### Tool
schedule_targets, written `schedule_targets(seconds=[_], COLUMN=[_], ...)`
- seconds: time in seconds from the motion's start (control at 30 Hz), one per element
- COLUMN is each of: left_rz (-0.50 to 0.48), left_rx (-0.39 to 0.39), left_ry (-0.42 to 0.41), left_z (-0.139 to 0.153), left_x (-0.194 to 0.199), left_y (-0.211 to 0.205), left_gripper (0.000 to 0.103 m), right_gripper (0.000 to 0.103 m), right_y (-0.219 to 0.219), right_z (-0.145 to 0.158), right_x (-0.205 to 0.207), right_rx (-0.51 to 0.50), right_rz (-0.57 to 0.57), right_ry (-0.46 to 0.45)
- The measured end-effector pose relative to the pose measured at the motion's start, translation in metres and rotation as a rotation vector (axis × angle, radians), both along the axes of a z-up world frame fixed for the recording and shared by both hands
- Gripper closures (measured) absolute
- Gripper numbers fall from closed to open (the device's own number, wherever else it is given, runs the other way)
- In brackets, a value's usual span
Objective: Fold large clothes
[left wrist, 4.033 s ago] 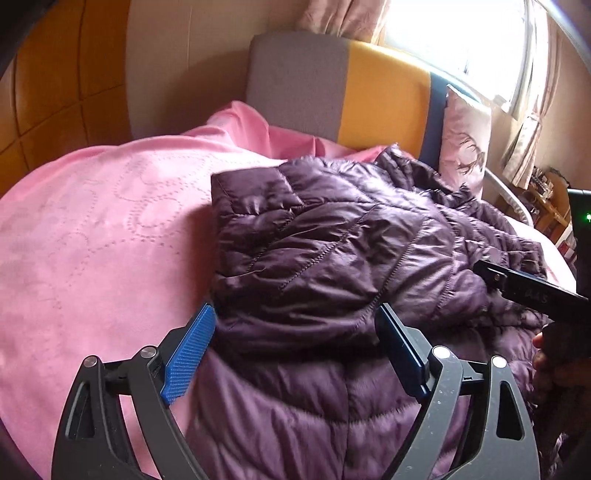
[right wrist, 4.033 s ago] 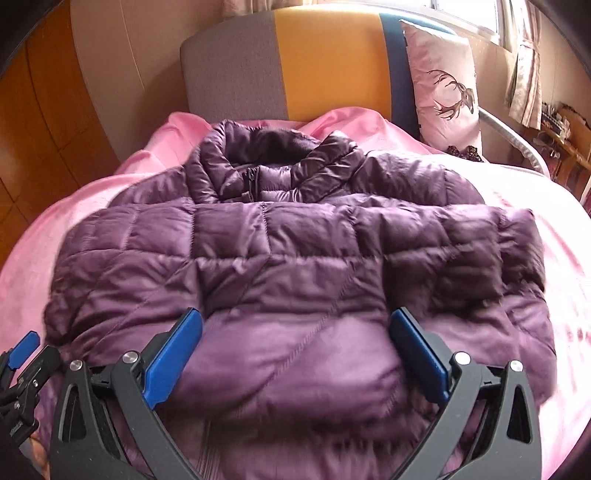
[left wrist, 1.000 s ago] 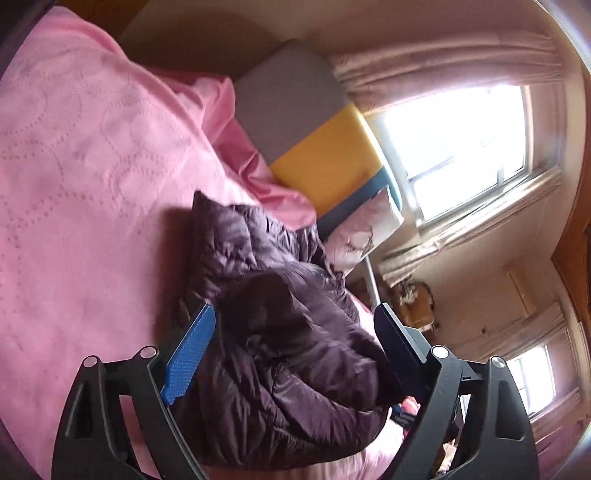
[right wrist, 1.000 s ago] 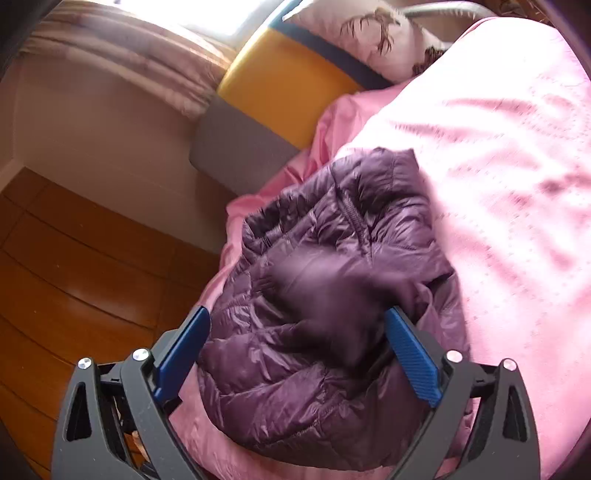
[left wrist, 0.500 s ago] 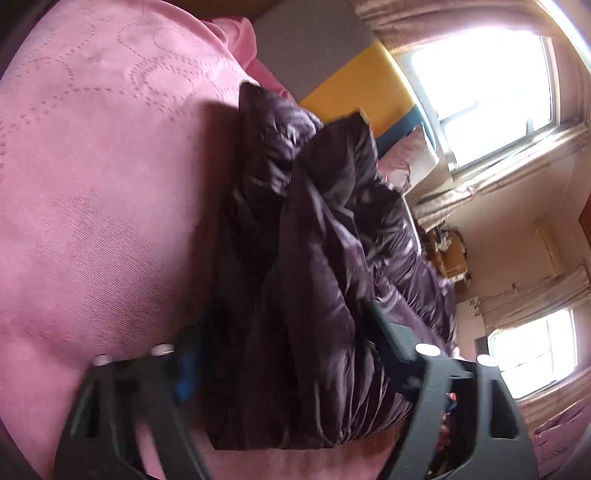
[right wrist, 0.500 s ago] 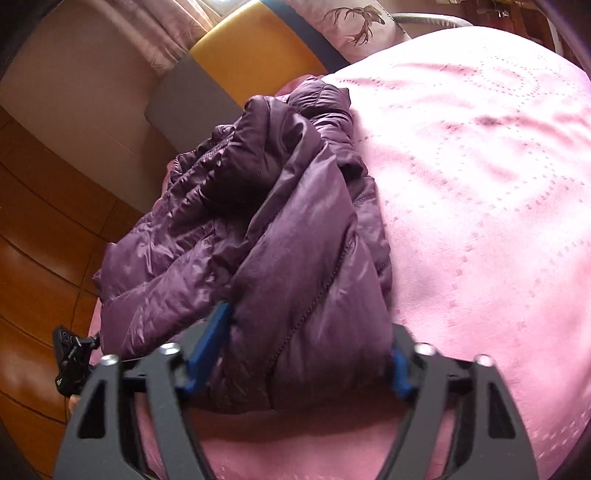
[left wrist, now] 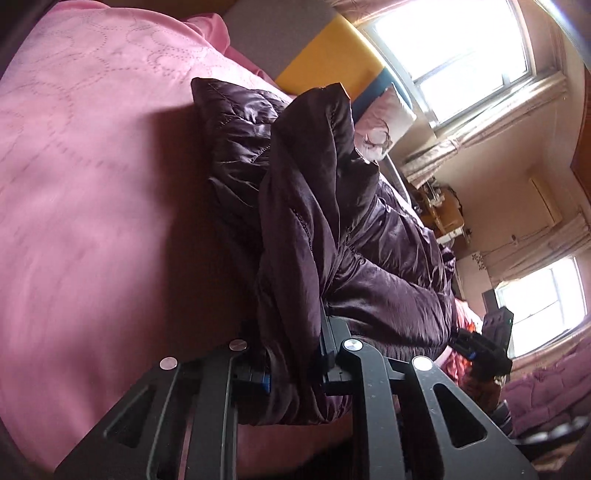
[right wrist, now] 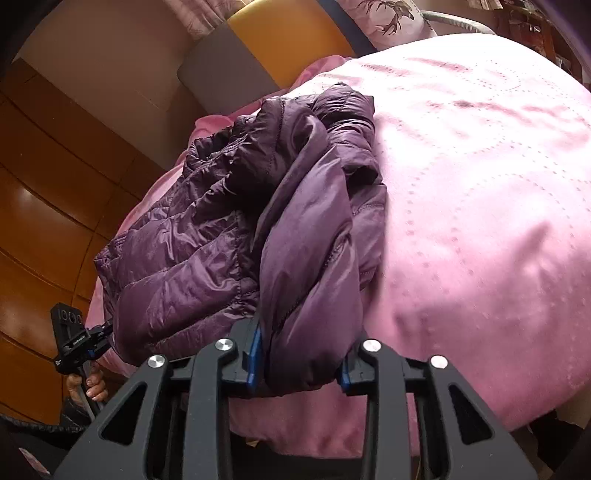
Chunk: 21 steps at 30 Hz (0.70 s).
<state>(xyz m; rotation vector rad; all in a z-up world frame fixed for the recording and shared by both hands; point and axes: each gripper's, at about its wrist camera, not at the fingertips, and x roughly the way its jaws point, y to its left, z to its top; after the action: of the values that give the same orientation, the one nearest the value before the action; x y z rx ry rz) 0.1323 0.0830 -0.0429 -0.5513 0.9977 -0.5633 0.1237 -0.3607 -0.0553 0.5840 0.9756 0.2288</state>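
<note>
The purple quilted jacket [right wrist: 229,236] lies bunched near the foot edge of the bed [right wrist: 480,184], folded over but untidy; squaring remains. The left gripper [left wrist: 293,363] and right gripper [right wrist: 299,360] have just been closing, each pinching its hem. Beyond: a headboard [right wrist: 280,33], a window [left wrist: 461,48].

jacket [right wrist: 229,236]: glossy quilted cloth; bedspread [right wrist: 480,221]: smooth stitched satin-like cloth; wall panels [right wrist: 44,192]: glossy wood

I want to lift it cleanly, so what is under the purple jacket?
The purple jacket lies on the pink bedspread, which shows all around it. Anything directly beneath stays covered by its bunched folds.
</note>
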Motion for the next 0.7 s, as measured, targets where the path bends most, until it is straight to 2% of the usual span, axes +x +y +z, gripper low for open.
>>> schedule_targets(seconds=[0.03,0.07,0.1,0.17,0.23,0.3,0.43,0.53,0.6,0.63,0.67,0.7], left_rz=[0.011,0.024,0.056,0.106,0.127,0.124,0.081,0.007,-0.023,-0.028,-0.031,-0.039], left_rx=[0.037,0.068,0.115,0.137,0.117,0.129,0.155,0.214,0.272,0.299,0.312,0.310], left_ry=[-0.001,-0.010,-0.037,-0.075,-0.119,-0.182,-0.244,-0.278,-0.255,-0.238,-0.225,-0.217], left_z=[0.004,0.007,0.014,0.026,0.042,0.060,0.075,0.077,0.068,0.064,0.061,0.059], left_x=[-0.013,-0.021,-0.031,-0.036,-0.038,-0.029,-0.008,0.001,0.014,0.020,0.024,0.025], left_y=[0.002,0.004,0.009,0.017,0.023,0.015,-0.008,-0.032,-0.044,-0.049,-0.054,-0.055], left_gripper=[0.077,0.063,0.043,0.034,0.034,0.034,0.034,0.034,0.034,0.034,0.034,0.034], right_gripper=[0.054,0.051,0.048,0.048,0.048,0.048,0.050,0.050,0.050,0.051,0.055,0.064], right_y=[-0.001,-0.003,-0.006,-0.005,0.003,0.026,0.078,0.096,0.104,0.105,0.105,0.105], right_z=[0.005,0.013,0.021,0.041,0.060,0.075,0.076,0.050,0.027,0.017,0.010,0.006], right_x=[-0.005,-0.007,-0.009,-0.012,-0.010,-0.006,0.030,0.065,0.081,0.086,0.087,0.087], right_rx=[-0.038,-0.081,-0.115,-0.190,-0.230,-0.299,-0.443,-0.568,-0.644,-0.649,-0.641,-0.634], right_rz=[-0.012,-0.028,-0.039,-0.055,-0.036,0.005,0.156,0.221,0.261,0.285,0.299,0.310], right_ry=[0.000,-0.015,-0.033,-0.089,-0.160,-0.226,-0.291,-0.230,-0.176,-0.157,-0.143,-0.134])
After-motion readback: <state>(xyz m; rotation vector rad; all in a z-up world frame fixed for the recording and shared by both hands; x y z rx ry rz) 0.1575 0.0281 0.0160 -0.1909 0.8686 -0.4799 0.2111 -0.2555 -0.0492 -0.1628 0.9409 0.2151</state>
